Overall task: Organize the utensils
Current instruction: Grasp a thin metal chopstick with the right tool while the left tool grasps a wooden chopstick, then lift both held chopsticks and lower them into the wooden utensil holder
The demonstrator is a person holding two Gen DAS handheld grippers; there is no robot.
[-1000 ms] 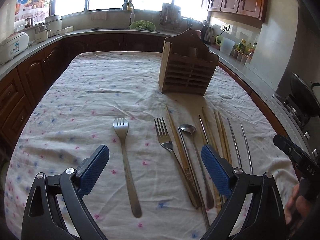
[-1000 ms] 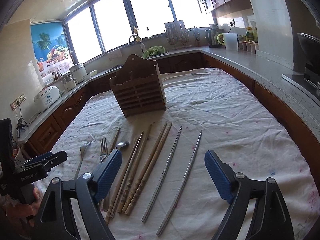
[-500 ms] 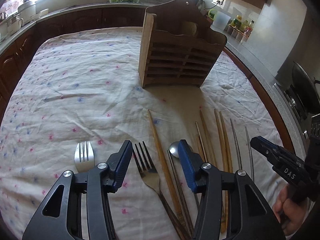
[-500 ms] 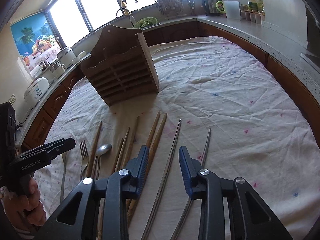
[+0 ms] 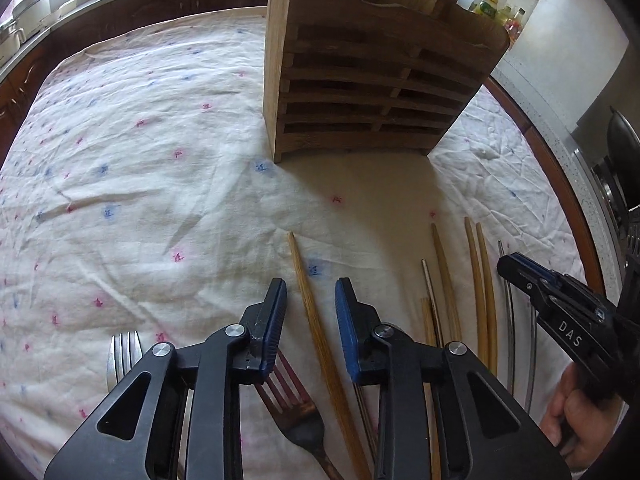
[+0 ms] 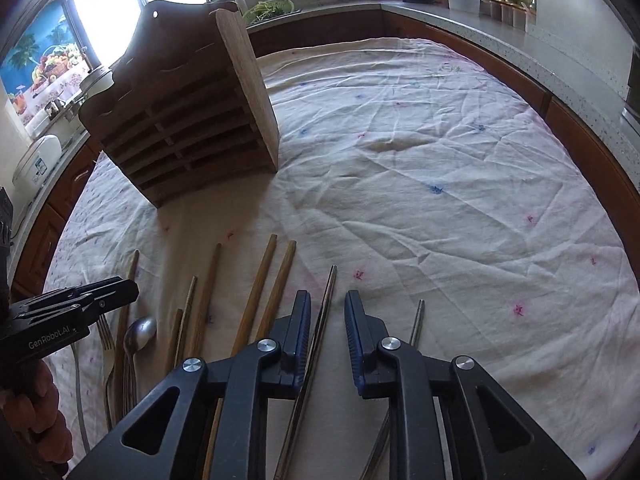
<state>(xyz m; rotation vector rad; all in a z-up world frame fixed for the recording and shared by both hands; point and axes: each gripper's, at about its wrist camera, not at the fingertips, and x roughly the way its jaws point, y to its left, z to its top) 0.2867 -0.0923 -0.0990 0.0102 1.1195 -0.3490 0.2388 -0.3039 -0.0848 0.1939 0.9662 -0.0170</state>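
Note:
A wooden slatted utensil holder (image 5: 368, 76) stands upright on the cloth; it also shows in the right wrist view (image 6: 192, 112). Utensils lie in a row in front of it. My left gripper (image 5: 310, 300) is low over the cloth, partly open, its pads either side of a wooden chopstick (image 5: 316, 320) without touching it. A fork (image 5: 296, 404) lies under its left finger, another fork (image 5: 122, 356) further left. My right gripper (image 6: 327, 312) is partly open, astride a metal chopstick (image 6: 320, 336). A second metal chopstick (image 6: 416, 320) lies to its right. A spoon (image 6: 138, 332) lies at the left.
Several wooden chopsticks (image 6: 260, 288) lie between the two grippers. The table carries a white flowered cloth (image 6: 440, 168). A kitchen counter (image 6: 500, 32) with a kettle, a jug and jars runs along the back and right. A rice cooker (image 6: 34, 160) stands at the left.
Both grippers have moved forward and down toward the utensil row, and both jaws have narrowed from wide open to a small gap around a chopstick each.

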